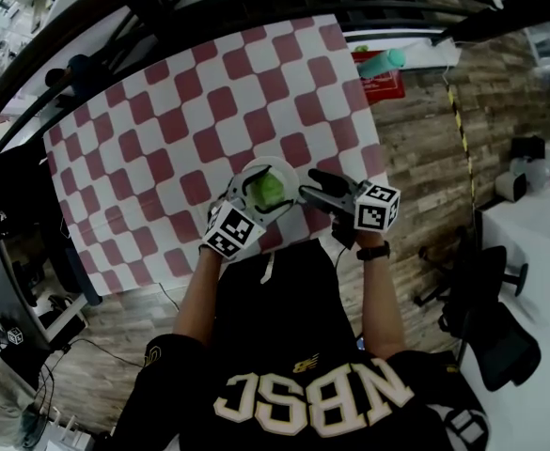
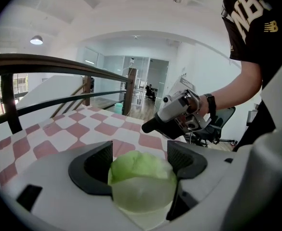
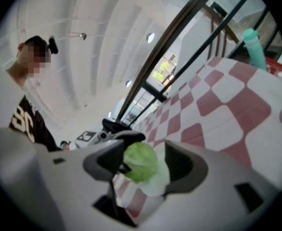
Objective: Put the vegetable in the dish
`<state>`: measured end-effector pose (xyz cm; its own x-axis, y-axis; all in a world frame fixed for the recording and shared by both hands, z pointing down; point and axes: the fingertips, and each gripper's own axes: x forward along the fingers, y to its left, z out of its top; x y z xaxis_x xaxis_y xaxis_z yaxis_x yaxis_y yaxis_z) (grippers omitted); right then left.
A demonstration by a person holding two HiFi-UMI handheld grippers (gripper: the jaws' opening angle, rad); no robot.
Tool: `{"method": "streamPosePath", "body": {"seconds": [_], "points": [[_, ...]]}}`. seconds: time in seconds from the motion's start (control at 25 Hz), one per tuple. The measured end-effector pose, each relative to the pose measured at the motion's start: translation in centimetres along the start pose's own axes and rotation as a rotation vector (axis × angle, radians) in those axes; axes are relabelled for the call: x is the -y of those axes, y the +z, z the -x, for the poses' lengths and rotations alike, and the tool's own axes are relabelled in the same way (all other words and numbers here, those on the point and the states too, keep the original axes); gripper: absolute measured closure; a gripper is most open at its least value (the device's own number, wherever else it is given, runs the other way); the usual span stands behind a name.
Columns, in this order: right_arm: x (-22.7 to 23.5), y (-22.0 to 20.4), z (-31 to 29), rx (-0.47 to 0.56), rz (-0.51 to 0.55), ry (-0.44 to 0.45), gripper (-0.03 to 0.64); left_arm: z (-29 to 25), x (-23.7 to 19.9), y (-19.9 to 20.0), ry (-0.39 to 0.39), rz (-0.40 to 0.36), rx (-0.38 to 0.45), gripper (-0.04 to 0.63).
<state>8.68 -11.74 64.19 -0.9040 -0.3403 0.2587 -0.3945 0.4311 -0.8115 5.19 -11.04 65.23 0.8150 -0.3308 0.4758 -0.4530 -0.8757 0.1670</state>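
- Step in hand, as I judge it: set down and release. Part my left gripper [image 2: 141, 160] evenly, then lift straight up without nudging the dish [image 1: 291, 178].
- Left jaws: wide, pads against both sides of the vegetable [image 2: 141, 173], which appears seated in the dish.
- Right gripper [image 3: 145, 162]: half apart, empty, just beside the dish.
- Dish: near edge of the table [image 1: 162, 111].

- The vegetable [image 1: 267, 191] is a round, pale-green leafy head. It lies in the dish and stands above its rim.
- The dish [image 1: 273, 163] is small, round and white, near the front edge of the checked surface [image 1: 162, 130].
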Motion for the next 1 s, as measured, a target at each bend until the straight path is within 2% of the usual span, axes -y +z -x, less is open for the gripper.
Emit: {"method": "streamPosePath", "body": {"seconds": [0.12, 0.2, 0.28, 0.4, 0.48, 0.56, 0.6, 0.64, 0.68, 0.76, 0.88, 1.0], "points": [[1.2, 1.3, 1.3, 0.082, -0.03, -0.038, 0.351, -0.6, -0.3, 2.0, 0.01, 0.041, 0.098, 0.222], [1.8, 1.4, 1.7, 0.09, -0.02, -0.054, 0.351, -0.7, -0.5, 2.5, -0.002, 0.072, 0.129, 0.222], [1.8, 0.4, 1.8, 0.031, 0.056, -0.06, 0.35, -0.7, -0.7, 2.5, -0.015, 0.091, 0.135, 0.227], [1.7, -2.8, 1.5, -0.116, 0.211, -0.085, 0.338, -0.5, -1.0, 2.7, -0.037, 0.09, 0.134, 0.23], [1.7, -4.7, 0.5, -0.182, 0.294, -0.106, 0.272, -0.5, -1.2, 3.0, -0.054, 0.078, 0.127, 0.238], [1.4, -5.6, -1.0, -0.203, 0.361, -0.128, 0.168, -0.4, -1.3, 3.2, -0.066, 0.075, 0.129, 0.242], [1.2, -5.8, -1.9, -0.204, 0.39, -0.143, 0.149, -0.2, -1.6, 3.5, -0.059, 0.088, 0.147, 0.245], [1.2, -5.9, -2.9, -0.206, 0.421, -0.164, 0.143, 0.2, -2.1, 4.0, -0.035, 0.115, 0.182, 0.291], [1.4, -6.0, -3.8, -0.21, 0.453, -0.187, 0.143, 0.7, -2.9, 4.7, -0.004, 0.153, 0.225, 0.539], [2.1, -6.4, -5.6, -0.233, 0.499, -0.241, 0.143, 1.3, -4.2, 5.5, 0.041, 0.2, 0.268, 0.549], [3.5, -6.8, -6.9, -0.266, 0.49, -0.323, 0.135, 1.3, -4.8, 4.9, 0.061, 0.203, 0.235, 0.549], [3.9, -6.3, -7.0, -0.273, 0.45, -0.352, 0.143, 1.6, -4.4, 3.9, 0.066, 0.185, 0.203, 0.549]]}}
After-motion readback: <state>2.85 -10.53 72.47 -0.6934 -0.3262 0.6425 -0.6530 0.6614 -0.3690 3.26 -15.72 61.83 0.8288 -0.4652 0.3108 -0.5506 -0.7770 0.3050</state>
